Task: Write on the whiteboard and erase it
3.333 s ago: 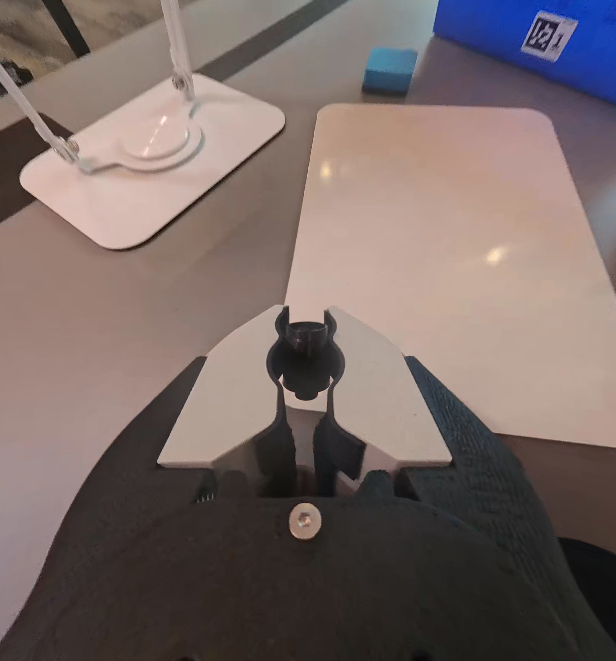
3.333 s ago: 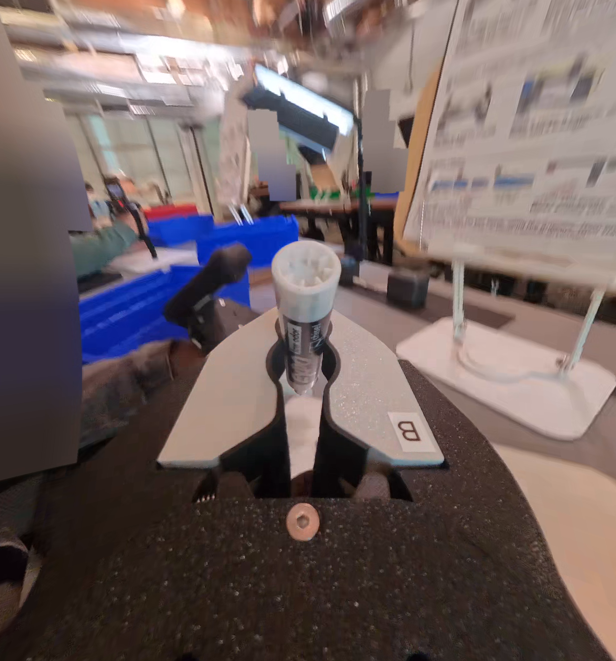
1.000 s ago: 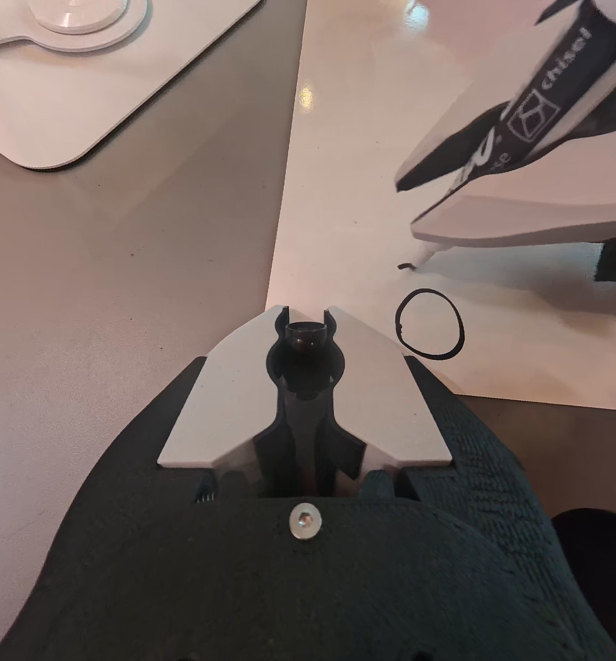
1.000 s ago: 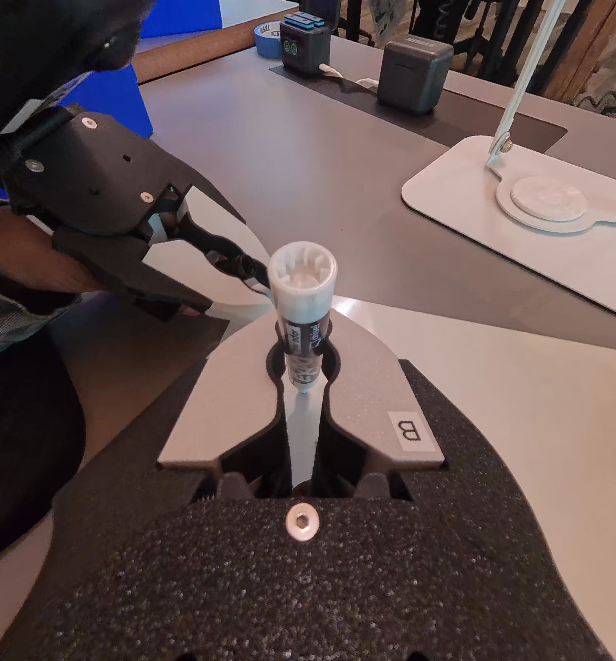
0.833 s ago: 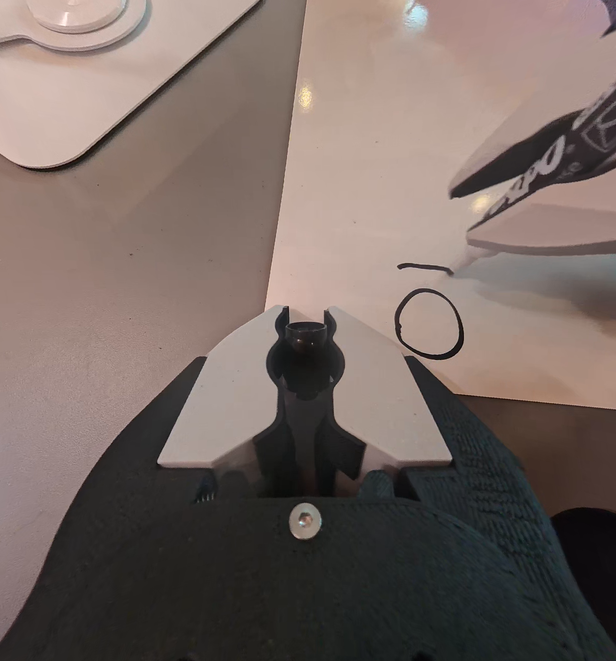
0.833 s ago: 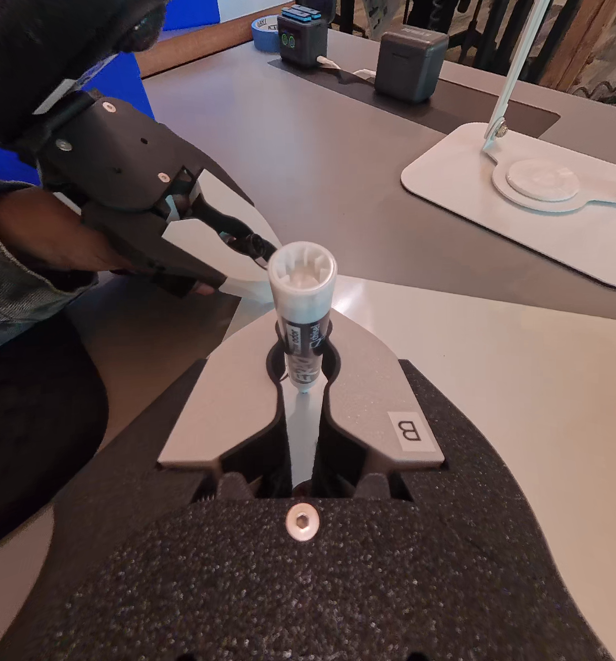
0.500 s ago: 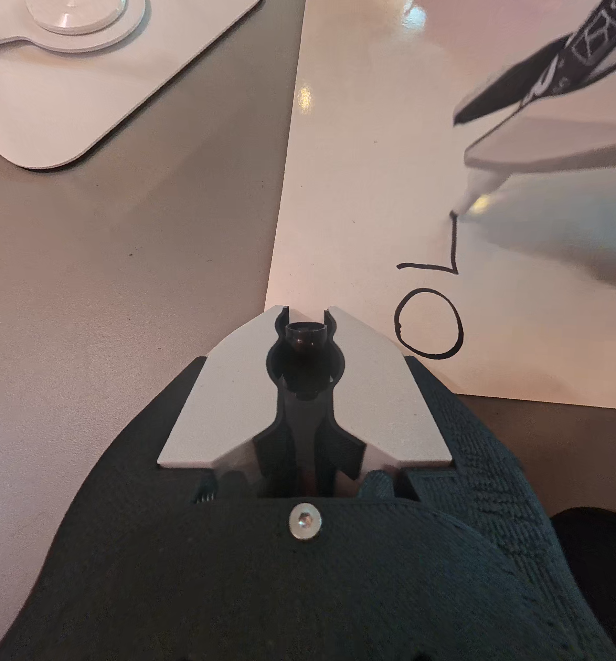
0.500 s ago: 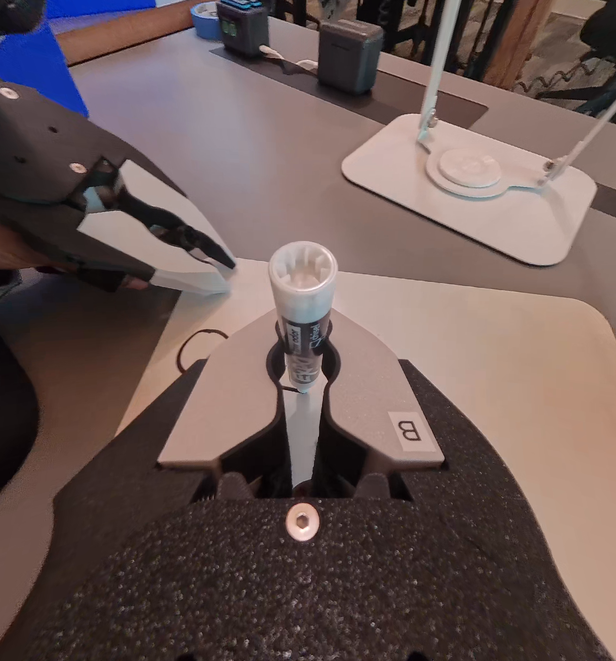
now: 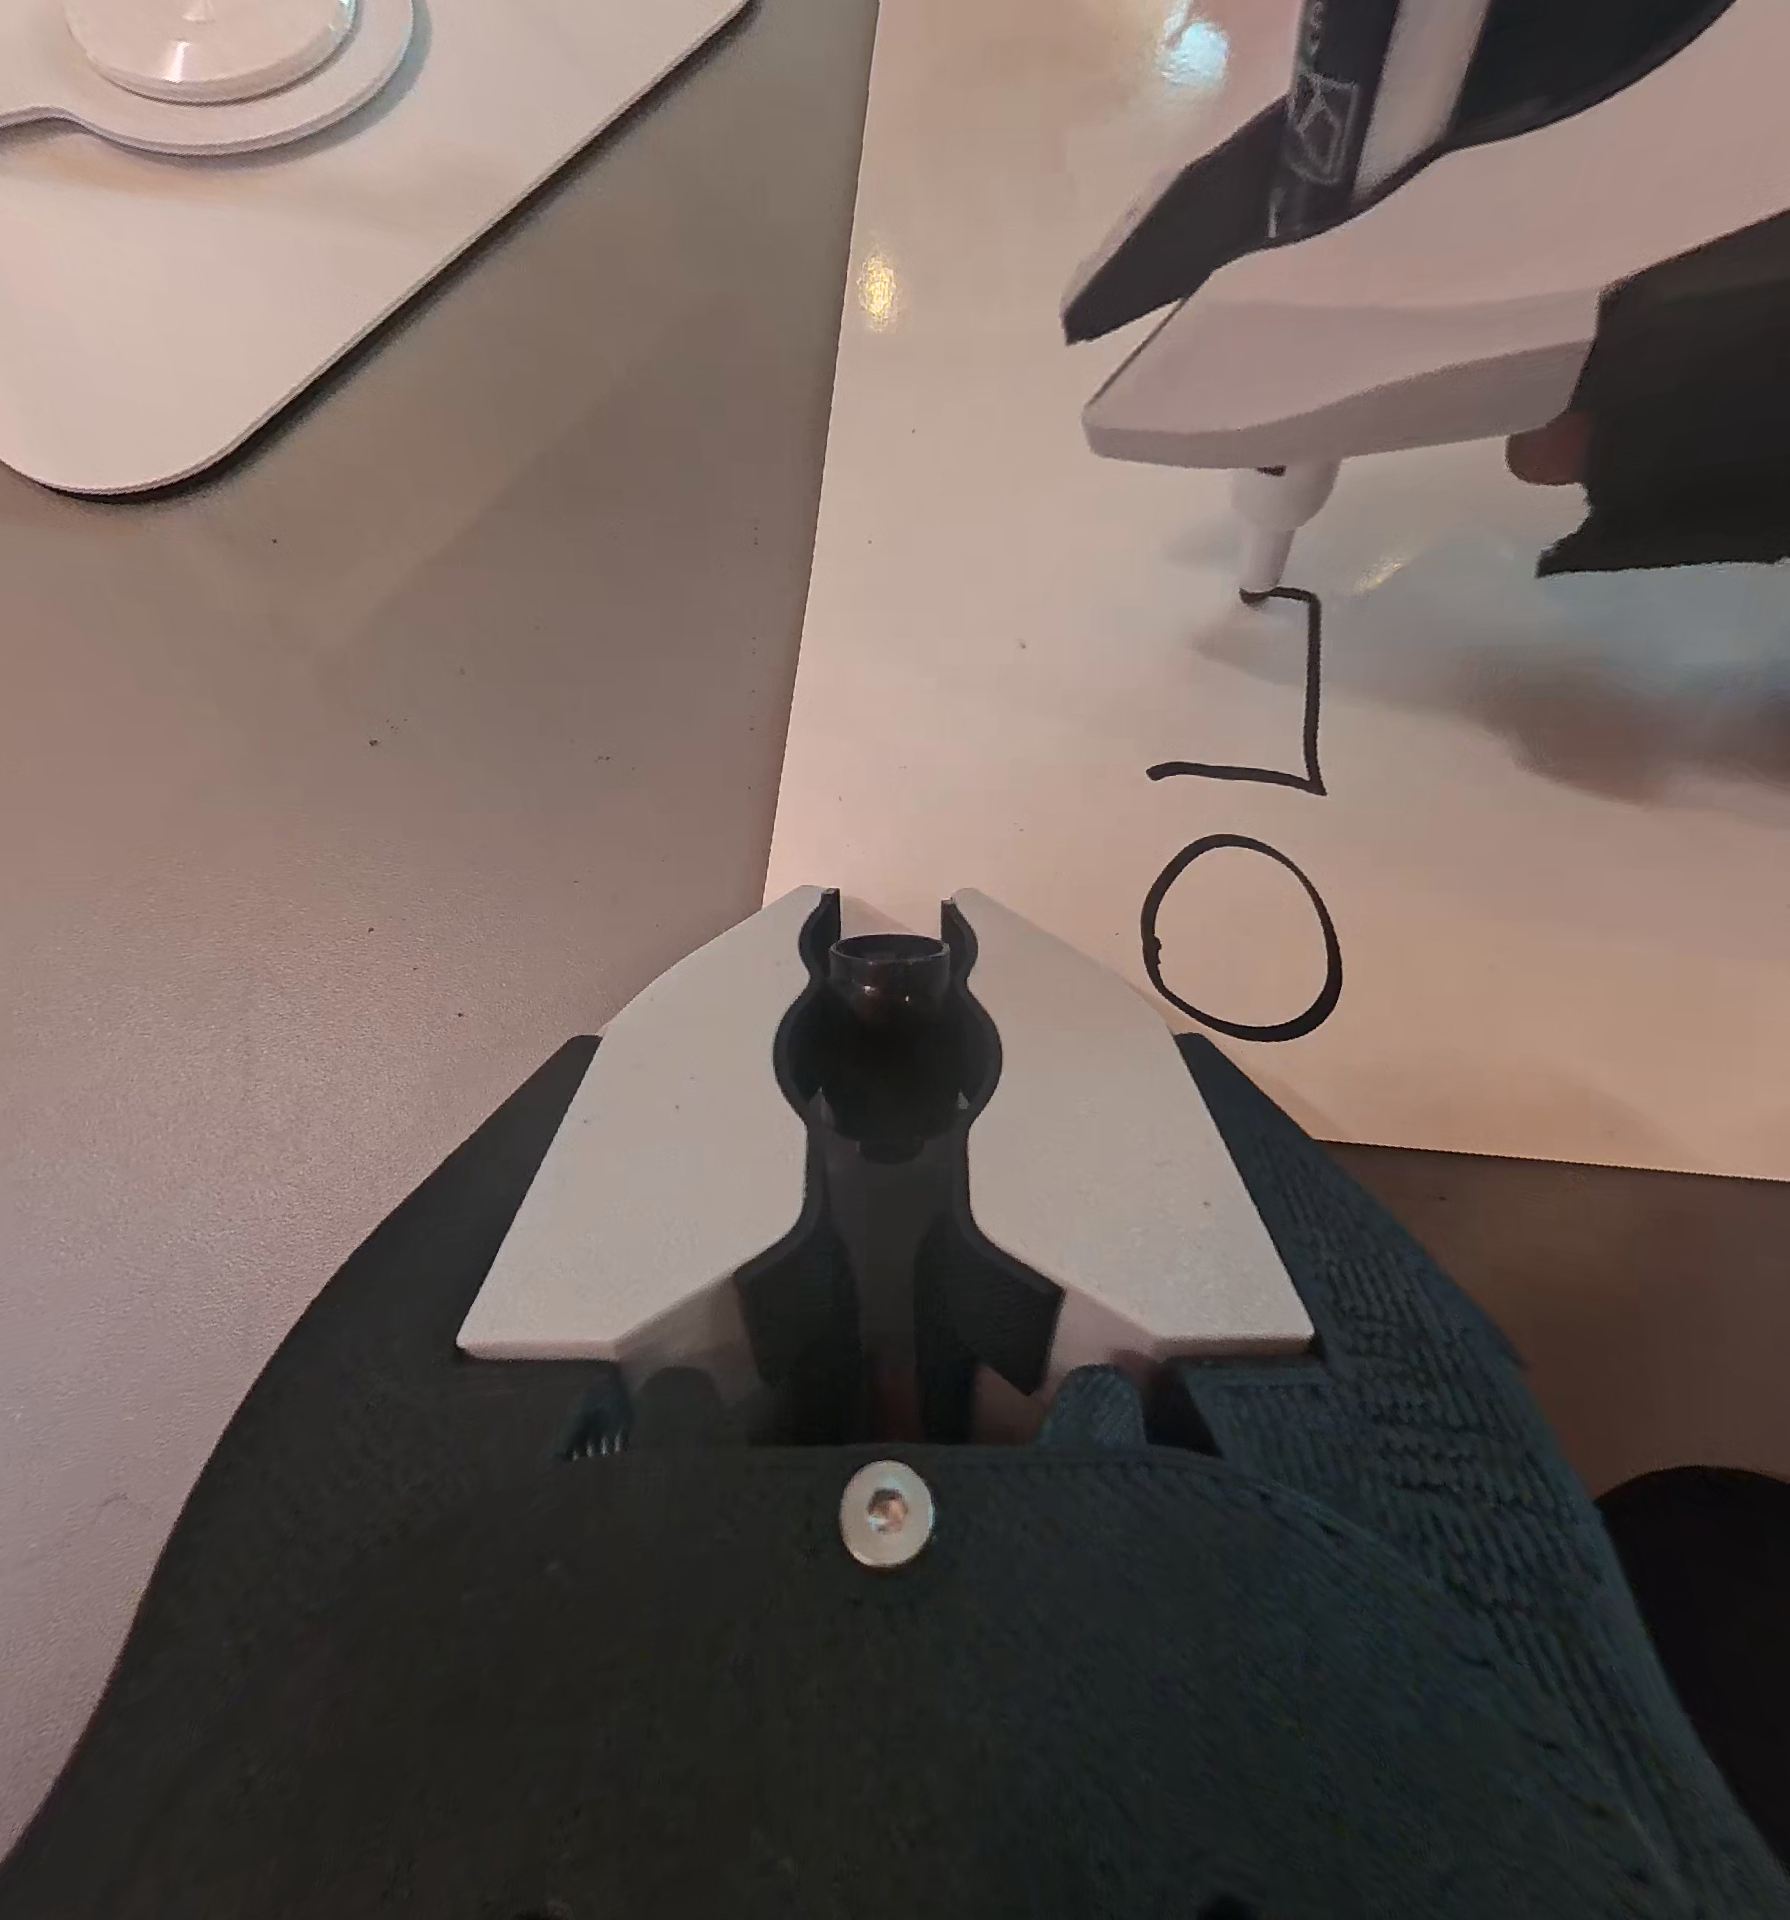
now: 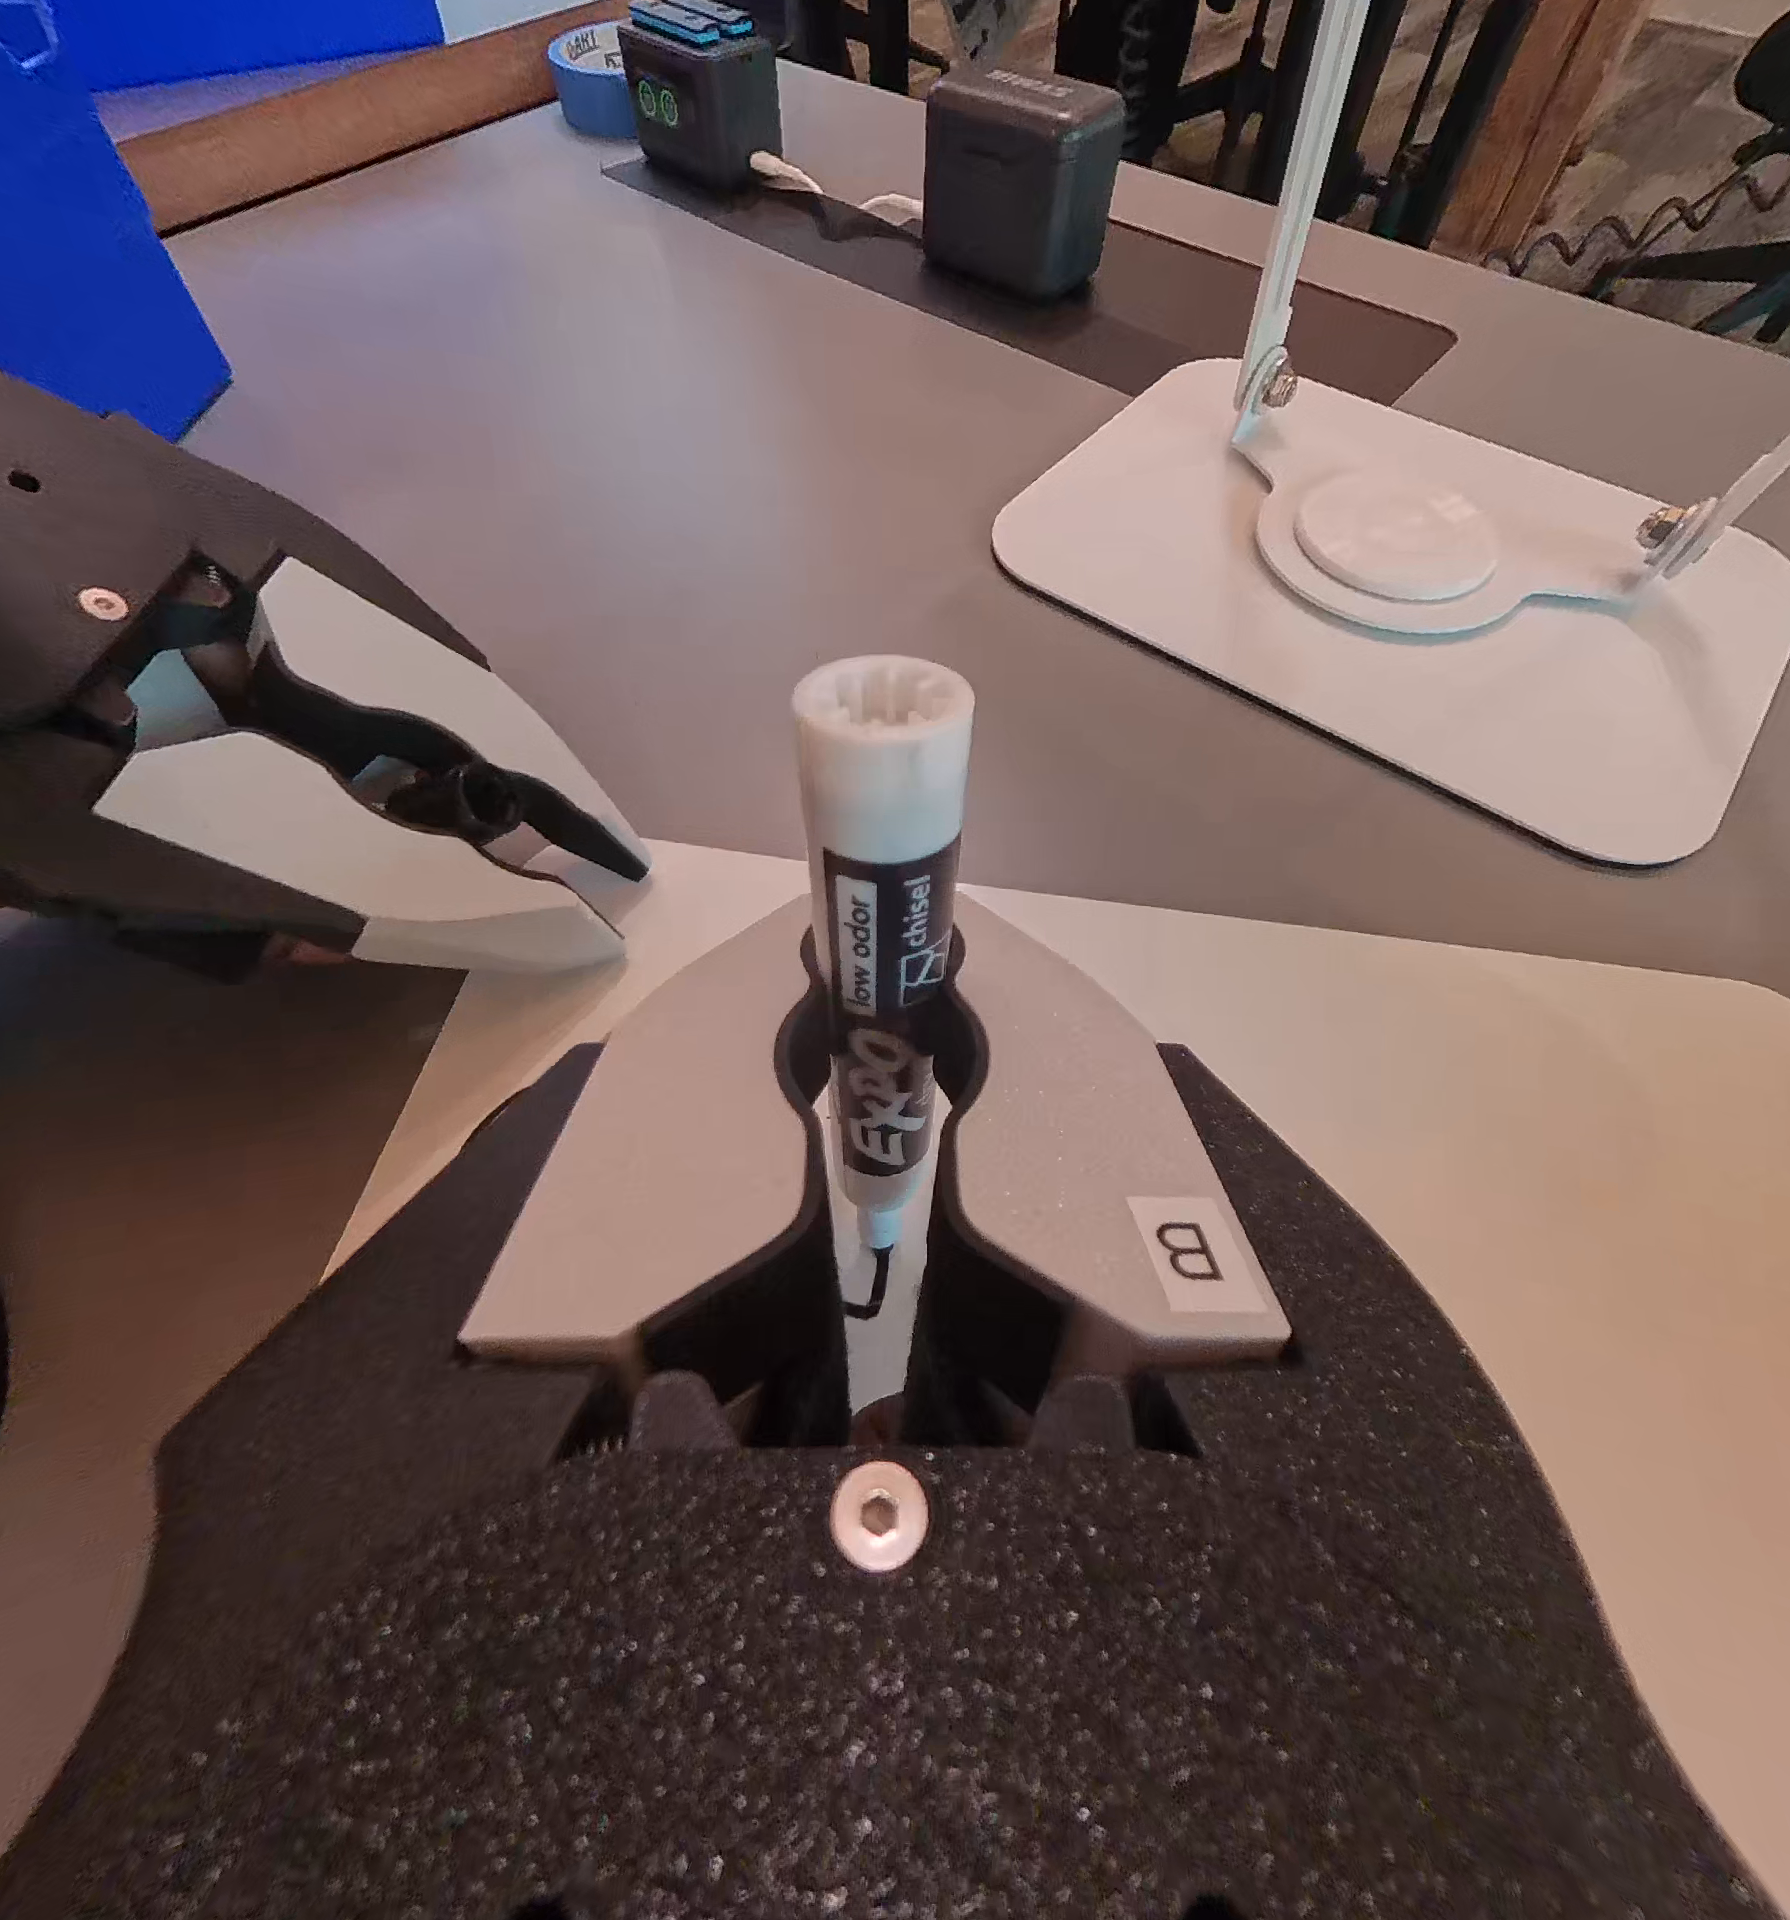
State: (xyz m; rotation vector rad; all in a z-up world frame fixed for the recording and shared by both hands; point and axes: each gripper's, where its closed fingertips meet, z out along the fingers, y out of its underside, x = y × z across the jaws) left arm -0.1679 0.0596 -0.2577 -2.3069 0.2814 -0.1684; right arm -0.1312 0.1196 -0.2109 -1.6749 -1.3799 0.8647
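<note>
Whiteboard (image 10: pixel 1390 1195): white, flat on grey table (image 10: pixel 558 436), bearing a drawn black ring (image 9: pixel 1242 937) and an angular black line (image 9: pixel 1286 707) beyond it. Right gripper (image 10: pixel 883 966): jaws clamped on marker (image 10: pixel 886 935), uncapped, near upright, tip touching the board at the line's end. Left gripper (image 9: pixel 889 914): jaws closed on black marker cap (image 9: pixel 889 961), at the board's near corner; white lamp base (image 10: pixel 1410 644) well apart.

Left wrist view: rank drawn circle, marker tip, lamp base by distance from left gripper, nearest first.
From the left gripper:
1. Drawn circle, just right of its fingertips.
2. Marker tip, farther ahead on the right, on the whiteboard.
3. Lamp base, far upper left.
</note>
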